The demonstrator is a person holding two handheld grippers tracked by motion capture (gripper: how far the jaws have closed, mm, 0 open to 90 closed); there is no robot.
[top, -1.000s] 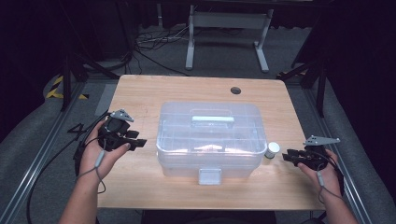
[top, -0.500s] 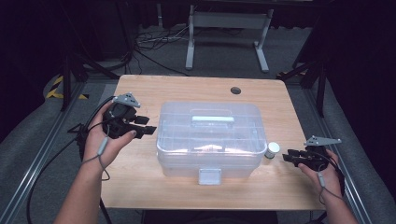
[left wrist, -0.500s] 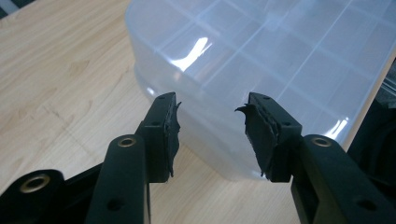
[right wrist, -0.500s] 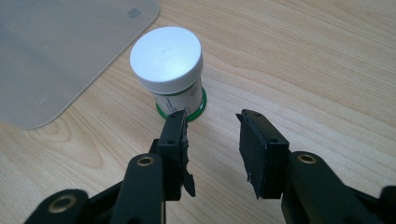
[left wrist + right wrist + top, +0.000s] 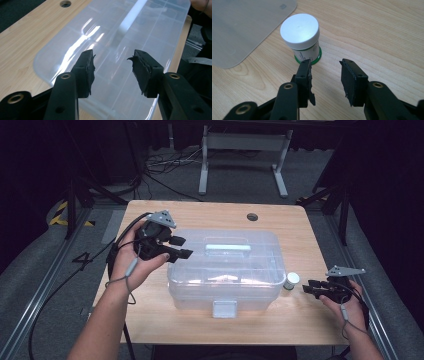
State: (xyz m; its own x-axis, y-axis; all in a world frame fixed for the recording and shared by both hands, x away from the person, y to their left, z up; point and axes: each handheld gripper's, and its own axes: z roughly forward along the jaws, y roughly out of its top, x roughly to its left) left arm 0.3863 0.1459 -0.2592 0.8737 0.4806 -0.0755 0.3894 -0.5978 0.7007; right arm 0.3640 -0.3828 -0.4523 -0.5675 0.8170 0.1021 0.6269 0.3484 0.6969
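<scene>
A clear plastic storage box (image 5: 225,270) with a lid handle (image 5: 228,248) and a front latch (image 5: 224,308) stands in the middle of the wooden table (image 5: 150,320). My left gripper (image 5: 184,247) hovers above the box's left end. In the left gripper view it (image 5: 112,56) is open over the lid (image 5: 120,30); its jaws have just been opening a little, with nothing between them. A small white-capped bottle (image 5: 291,280) with a green base stands upright by the box's right front corner. My right gripper (image 5: 306,287) rests low on the table, open; the bottle (image 5: 300,31) stands just beyond its (image 5: 324,62) left fingertip.
A round cable hole (image 5: 252,216) sits near the table's far edge. Behind the table are a metal stand's legs (image 5: 240,150) and loose cables on the floor. Rails run along both sides of the table.
My left hand has risen and moved from beside the box's left side toward the far right, so its jaws now reach over the lid. The right hand has stayed put.
</scene>
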